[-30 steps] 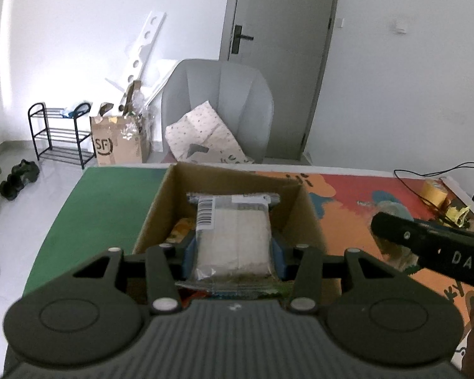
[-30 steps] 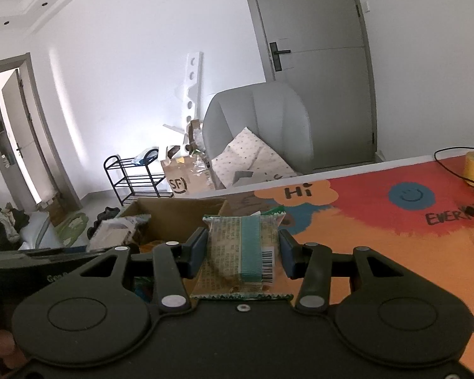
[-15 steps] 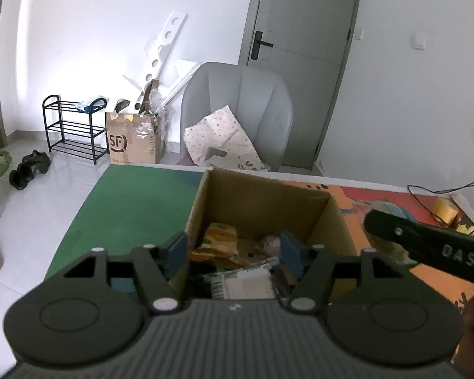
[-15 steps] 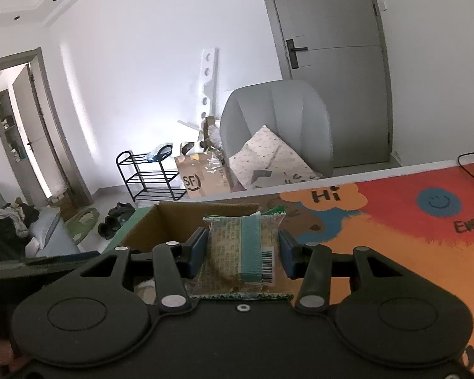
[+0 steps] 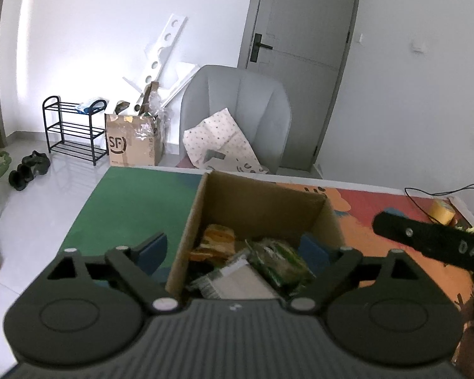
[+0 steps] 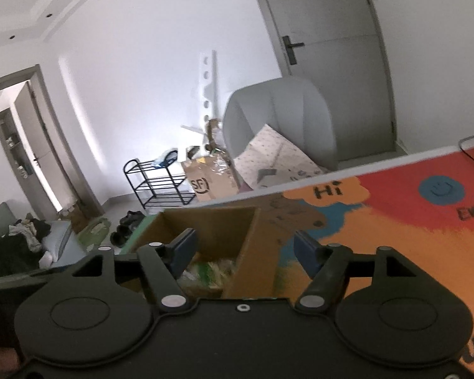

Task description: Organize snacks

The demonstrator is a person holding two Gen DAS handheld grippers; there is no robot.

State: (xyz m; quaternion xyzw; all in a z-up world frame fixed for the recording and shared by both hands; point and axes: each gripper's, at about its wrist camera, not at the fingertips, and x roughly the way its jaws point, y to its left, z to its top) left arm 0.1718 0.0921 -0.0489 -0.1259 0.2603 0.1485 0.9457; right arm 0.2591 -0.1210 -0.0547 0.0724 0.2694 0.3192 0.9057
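Left gripper (image 5: 233,248) hangs with jaws spread wide and empty above the near-left corner of the box (image 5: 262,202), one finger outside the left wall and the other over the inside. Directly below and ahead of it the snacks lie loose in the box: an orange packet (image 5: 215,241) toward the left wall, a pale packet with a barcode (image 5: 233,279) nearest the gripper, and a green packet (image 5: 276,260) to the right, its long axis running diagonally from back-left to near-right. Right gripper (image 6: 245,248) is also spread wide and carries nothing; it hovers over the box's right wall (image 6: 252,252), with packets dimly visible inside, blurred. To its right the colourful surface (image 6: 395,221) shows no further snack in either view, so both hands look free for whatever is next, the left being nearer the contents.
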